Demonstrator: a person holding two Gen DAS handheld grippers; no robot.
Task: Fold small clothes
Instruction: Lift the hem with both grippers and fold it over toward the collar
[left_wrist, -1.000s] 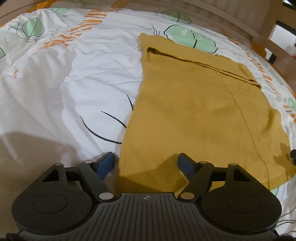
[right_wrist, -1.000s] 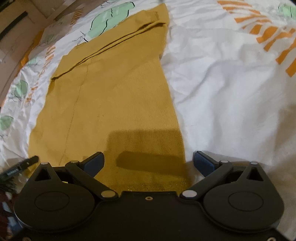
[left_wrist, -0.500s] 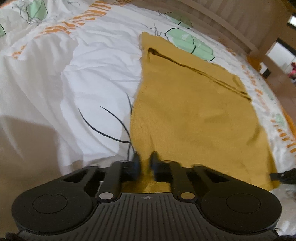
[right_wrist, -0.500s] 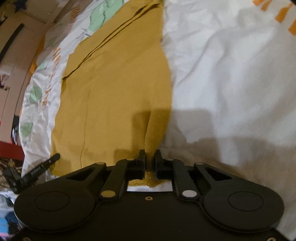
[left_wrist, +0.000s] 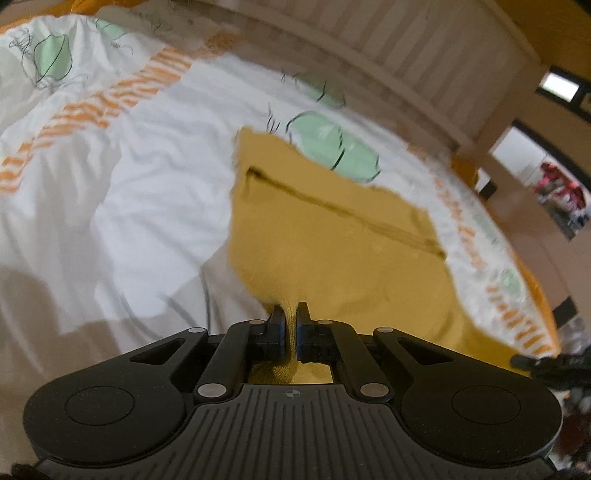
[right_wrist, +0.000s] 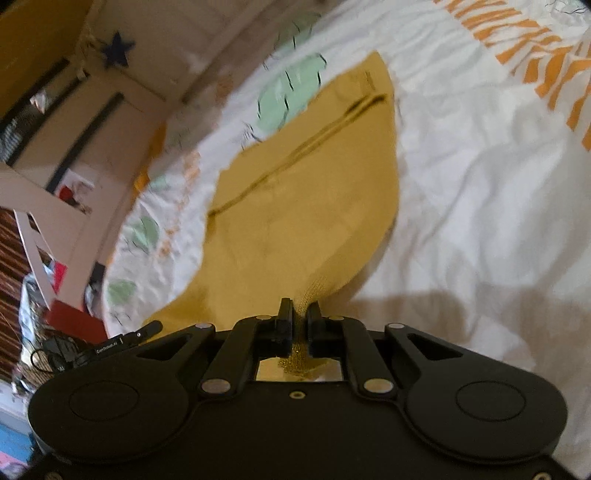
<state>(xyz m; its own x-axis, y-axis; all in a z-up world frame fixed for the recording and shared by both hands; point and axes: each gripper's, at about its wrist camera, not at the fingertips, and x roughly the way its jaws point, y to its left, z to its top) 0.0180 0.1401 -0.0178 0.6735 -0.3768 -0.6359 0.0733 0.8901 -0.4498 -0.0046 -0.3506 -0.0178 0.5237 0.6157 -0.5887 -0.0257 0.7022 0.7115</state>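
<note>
Where the mustard-yellow knit garment (left_wrist: 332, 240) (right_wrist: 314, 192) lies on the bed sheet (left_wrist: 129, 184) (right_wrist: 480, 184), we see a fine ribbed weave, one dark seam or fold line running across its far end, and its near edge lifted off the sheet. Our left gripper (left_wrist: 291, 325) has its fingers (left_wrist: 277, 325) pressed together on a pinch of the near edge; our right gripper (right_wrist: 300, 323) is likewise clamped on a pinch of that edge, the cloth bunched between the pads. Both views are motion-blurred.

Only the left view shows the slatted wooden bed frame (left_wrist: 424, 48) behind the sheet. Only the right view shows a dark star sticker (right_wrist: 118, 50) on the furniture beyond the bed, and the tip of the other gripper at its left edge.

The garment's long axis runs away from us, near edge at the fingers, seamed end far.
</note>
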